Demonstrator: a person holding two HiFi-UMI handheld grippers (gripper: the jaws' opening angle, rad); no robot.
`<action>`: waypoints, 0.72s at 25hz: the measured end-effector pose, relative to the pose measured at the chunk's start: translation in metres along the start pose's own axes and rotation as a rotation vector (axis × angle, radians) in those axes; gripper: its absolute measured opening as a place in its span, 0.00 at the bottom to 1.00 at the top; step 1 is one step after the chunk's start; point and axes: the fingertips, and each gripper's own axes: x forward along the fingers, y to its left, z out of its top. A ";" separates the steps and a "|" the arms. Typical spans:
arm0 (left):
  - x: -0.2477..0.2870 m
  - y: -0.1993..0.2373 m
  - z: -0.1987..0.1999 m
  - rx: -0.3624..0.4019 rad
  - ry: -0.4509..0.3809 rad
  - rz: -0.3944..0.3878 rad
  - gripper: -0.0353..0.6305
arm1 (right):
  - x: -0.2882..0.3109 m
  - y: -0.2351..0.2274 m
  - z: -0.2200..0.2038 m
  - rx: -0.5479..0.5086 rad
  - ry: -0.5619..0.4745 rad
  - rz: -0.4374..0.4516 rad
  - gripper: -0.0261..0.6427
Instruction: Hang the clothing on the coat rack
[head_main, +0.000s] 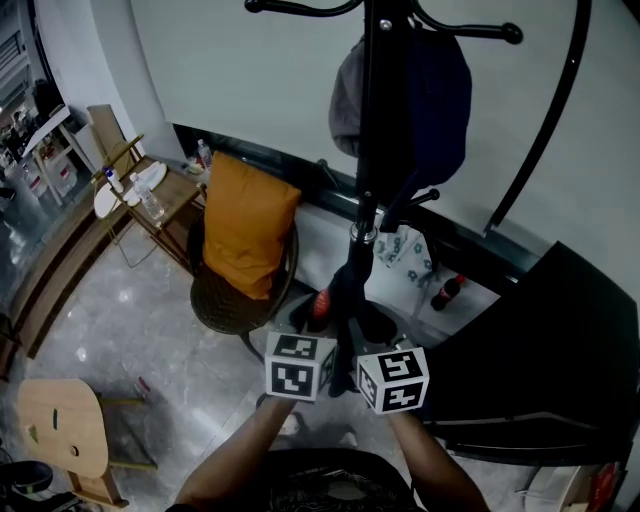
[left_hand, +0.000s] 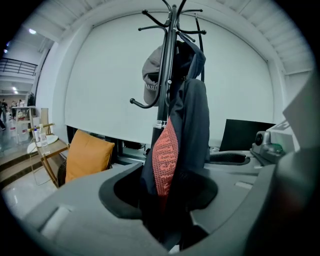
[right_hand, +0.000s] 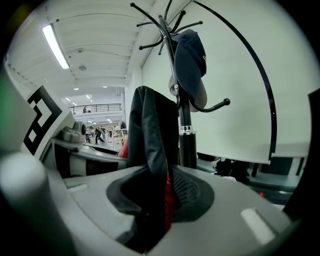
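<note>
Getting pinched by the right hand-held gripper (right_hand: 160, 200): dark garment (left_hand: 195, 125) beside the coat rack (left_hand: 167, 60); left hand-held gripper (left_hand: 167, 200) is spread around it.

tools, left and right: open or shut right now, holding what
left tool: open, jacket hangs between its jaws, not gripped
right tool: closed on the jacket
</note>
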 end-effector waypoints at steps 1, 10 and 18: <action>-0.002 0.000 0.000 -0.004 -0.002 0.008 0.29 | -0.002 0.001 0.000 -0.002 -0.002 0.006 0.18; -0.022 -0.009 -0.007 -0.025 -0.012 0.095 0.30 | -0.018 0.003 0.001 -0.024 -0.009 0.073 0.20; -0.033 -0.022 -0.015 -0.032 -0.004 0.143 0.30 | -0.033 0.004 0.000 -0.033 -0.019 0.125 0.20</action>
